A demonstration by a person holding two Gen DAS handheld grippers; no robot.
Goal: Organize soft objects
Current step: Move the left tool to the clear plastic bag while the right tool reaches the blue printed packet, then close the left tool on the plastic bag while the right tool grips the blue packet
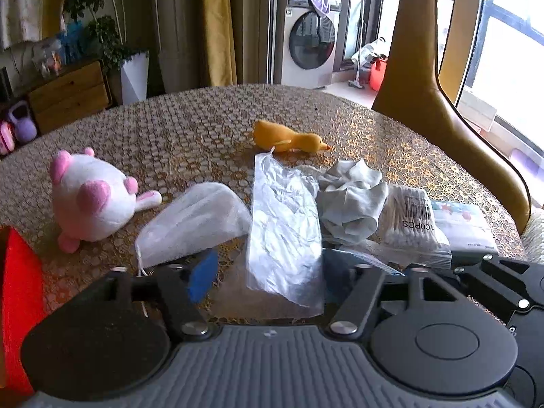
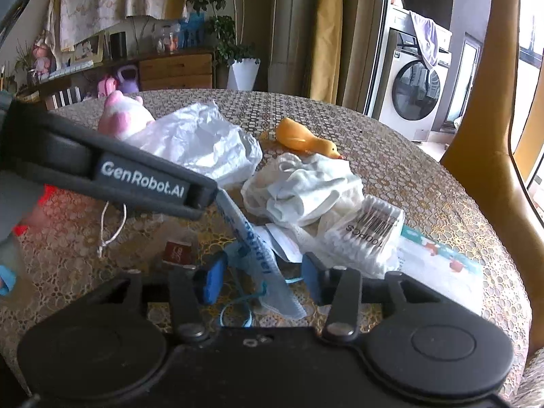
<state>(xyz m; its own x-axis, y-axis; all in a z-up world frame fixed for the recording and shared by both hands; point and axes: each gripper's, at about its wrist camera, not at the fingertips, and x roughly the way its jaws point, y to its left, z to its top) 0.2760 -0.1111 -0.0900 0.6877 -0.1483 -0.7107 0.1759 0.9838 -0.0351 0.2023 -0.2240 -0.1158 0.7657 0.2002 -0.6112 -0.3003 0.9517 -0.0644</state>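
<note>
A round table (image 1: 190,125) holds soft things: a pink-and-white plush (image 1: 90,197), a white mesh pouch (image 1: 193,224), a yellow rubber duck (image 1: 289,139), a crumpled grey-white cloth (image 1: 353,197) and a bag of cotton swabs (image 1: 413,224). My left gripper (image 1: 268,272) is open around a clear plastic bag (image 1: 284,227) that stands between its fingers. In the right wrist view my right gripper (image 2: 260,278) is open over a blue face mask (image 2: 258,258). The left gripper's body crosses that view at the left, with the mask's top edge at its tip.
A red box (image 1: 18,299) stands at the left table edge. A flat wipes pack (image 1: 462,224) lies at the right beside a yellow chair back (image 1: 431,102). A small sachet (image 2: 178,251) and a white cord (image 2: 112,227) lie on the table.
</note>
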